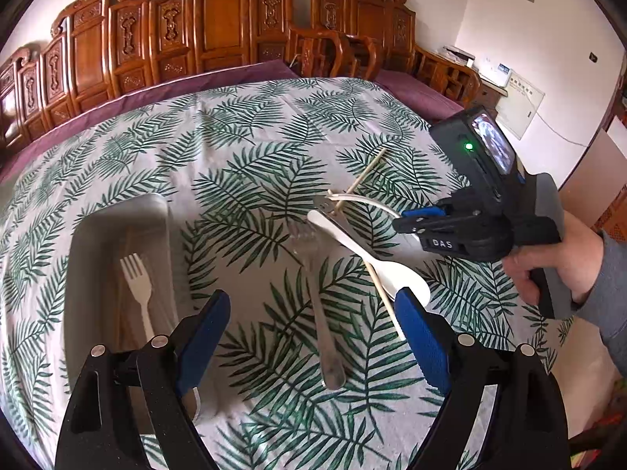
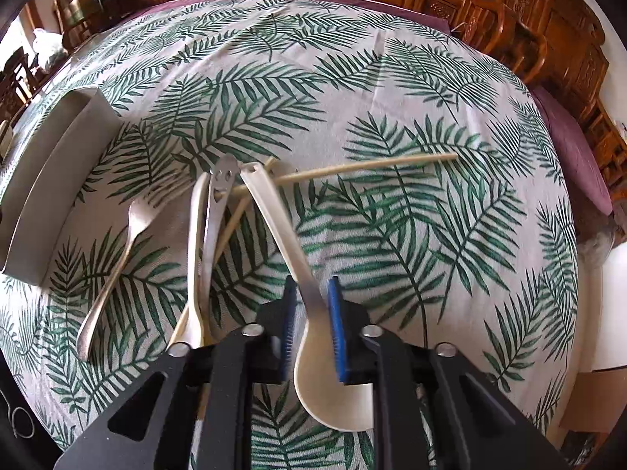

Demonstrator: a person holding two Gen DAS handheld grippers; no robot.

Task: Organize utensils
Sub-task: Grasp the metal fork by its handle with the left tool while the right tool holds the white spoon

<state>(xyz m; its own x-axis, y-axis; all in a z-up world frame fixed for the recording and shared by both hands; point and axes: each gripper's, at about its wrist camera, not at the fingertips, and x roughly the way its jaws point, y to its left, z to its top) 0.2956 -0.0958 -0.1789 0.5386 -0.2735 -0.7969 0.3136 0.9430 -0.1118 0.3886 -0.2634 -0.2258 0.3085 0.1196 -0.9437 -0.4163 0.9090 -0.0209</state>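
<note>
The white spoon point(image 2: 313, 329) is clenched in the right tongs point(image 2: 311, 327) at the neck, low in the centre of the right wrist view — its bowl toward the camera, its handle running up and left toward the pile. Its long axis is seen near vertical in the frame, slightly tilted. One white fork point(image 1: 137, 282) is already laid in the tray point(image 1: 117, 211) at the left of the left wrist view. A metal fork point(image 1: 313, 274), a metal spoon point(image 2: 219, 211), another white piece and chopsticks point(image 2: 368, 166) are left crossed on the worktop point(image 1: 243, 149). The left tongs point(image 1: 313, 337) are released, empty — little is done yet.
</note>
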